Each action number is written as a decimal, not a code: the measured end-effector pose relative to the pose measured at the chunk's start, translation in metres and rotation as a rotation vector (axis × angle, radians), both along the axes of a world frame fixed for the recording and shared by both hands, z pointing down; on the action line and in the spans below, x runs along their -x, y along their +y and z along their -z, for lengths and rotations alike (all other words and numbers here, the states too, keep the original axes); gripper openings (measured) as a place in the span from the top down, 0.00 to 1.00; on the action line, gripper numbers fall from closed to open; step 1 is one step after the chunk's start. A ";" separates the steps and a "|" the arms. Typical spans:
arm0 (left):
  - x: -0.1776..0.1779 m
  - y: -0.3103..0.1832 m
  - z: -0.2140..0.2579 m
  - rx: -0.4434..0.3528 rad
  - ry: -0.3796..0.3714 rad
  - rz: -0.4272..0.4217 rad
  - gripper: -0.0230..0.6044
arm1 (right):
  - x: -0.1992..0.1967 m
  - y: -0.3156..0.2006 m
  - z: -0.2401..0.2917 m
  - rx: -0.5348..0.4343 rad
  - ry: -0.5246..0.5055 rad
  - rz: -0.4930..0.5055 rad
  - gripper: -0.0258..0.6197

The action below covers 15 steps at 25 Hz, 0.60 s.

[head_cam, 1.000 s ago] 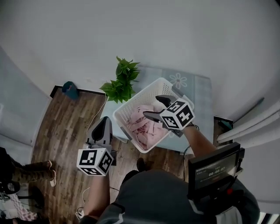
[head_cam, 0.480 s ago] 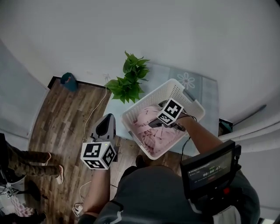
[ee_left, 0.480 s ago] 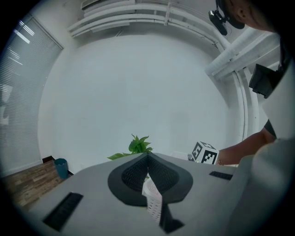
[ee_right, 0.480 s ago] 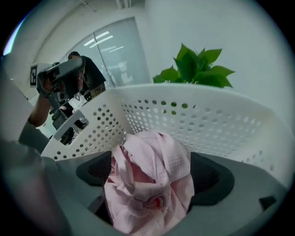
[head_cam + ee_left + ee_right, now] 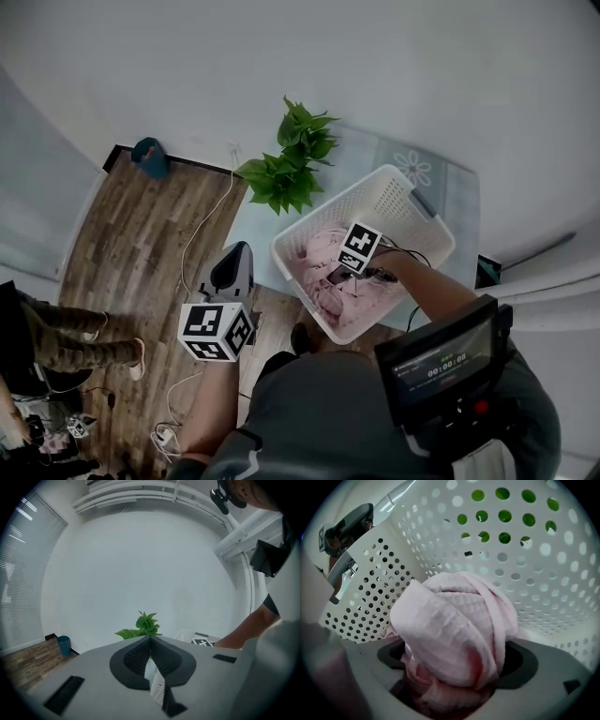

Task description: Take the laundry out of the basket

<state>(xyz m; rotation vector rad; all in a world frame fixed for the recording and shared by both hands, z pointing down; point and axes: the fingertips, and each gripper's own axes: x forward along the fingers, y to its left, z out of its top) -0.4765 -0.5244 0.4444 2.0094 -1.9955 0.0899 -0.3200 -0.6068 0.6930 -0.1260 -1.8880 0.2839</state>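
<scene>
A white perforated laundry basket [image 5: 380, 199] sits on a pale table, with pink laundry [image 5: 319, 255] heaped inside. My right gripper [image 5: 339, 277] points steeply down into the basket. Its jaws have just been opening and now stand wide, with a bundle of the pink laundry [image 5: 454, 630] between them. In the right gripper view the basket wall [image 5: 511, 564] rises right behind the cloth around my right gripper [image 5: 457, 662]. My left gripper [image 5: 236, 255] hangs left of the basket over the floor, shut and empty. In its own view the left gripper [image 5: 150, 638] faces the basket [image 5: 186, 634].
A green potted plant [image 5: 292, 161] stands on the table behind the basket; it also shows in the plant [image 5: 143, 625] ahead of the left gripper. A teal bin [image 5: 150, 156] and a cable lie on the wooden floor. A person's legs [image 5: 66, 333] are at far left.
The right gripper has dropped from above the basket rim down into the pink laundry and tipped steeply downward. The left gripper has sunk a little beside the basket.
</scene>
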 end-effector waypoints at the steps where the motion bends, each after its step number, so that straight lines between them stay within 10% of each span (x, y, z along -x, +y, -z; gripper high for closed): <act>1: 0.002 0.001 -0.002 0.002 0.003 0.005 0.96 | 0.002 0.001 -0.002 0.006 -0.001 0.003 0.17; 15: 0.013 0.013 -0.007 -0.006 0.023 0.048 0.96 | 0.008 0.003 -0.004 0.006 -0.014 -0.069 0.54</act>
